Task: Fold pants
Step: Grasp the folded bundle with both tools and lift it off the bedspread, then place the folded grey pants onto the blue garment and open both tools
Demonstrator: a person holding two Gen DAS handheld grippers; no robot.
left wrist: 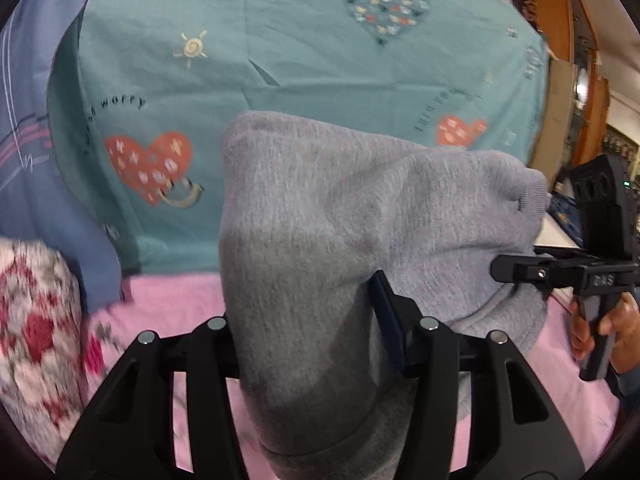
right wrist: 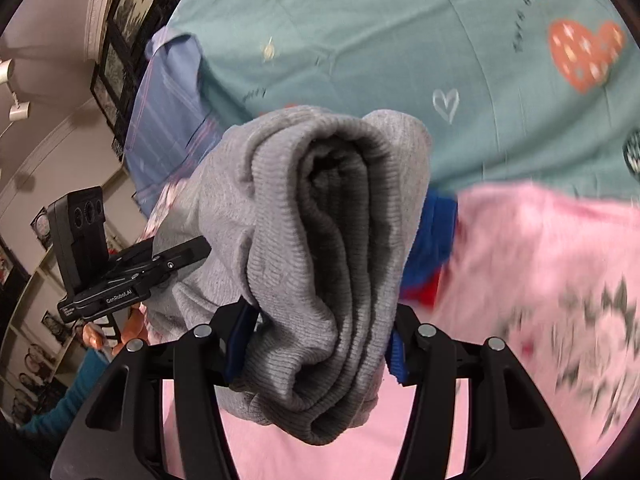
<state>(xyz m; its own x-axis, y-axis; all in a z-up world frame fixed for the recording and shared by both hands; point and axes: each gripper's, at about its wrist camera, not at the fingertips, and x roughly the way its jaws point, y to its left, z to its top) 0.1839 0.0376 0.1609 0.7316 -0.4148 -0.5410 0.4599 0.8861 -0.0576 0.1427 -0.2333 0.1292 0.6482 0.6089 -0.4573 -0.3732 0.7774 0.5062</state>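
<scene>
The gray pants fill the centre of both views, bunched and lifted above a pink blanket and a teal heart-print sheet. The left gripper has its jaws clamped on gray fabric; the right gripper pinches a ribbed cuff at lower centre.

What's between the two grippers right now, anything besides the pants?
Only the grey pants: left gripper and right gripper each clamp them, and the fabric spans the whole stretch, seen in the left wrist view. Pink blanket lies underneath.
</scene>
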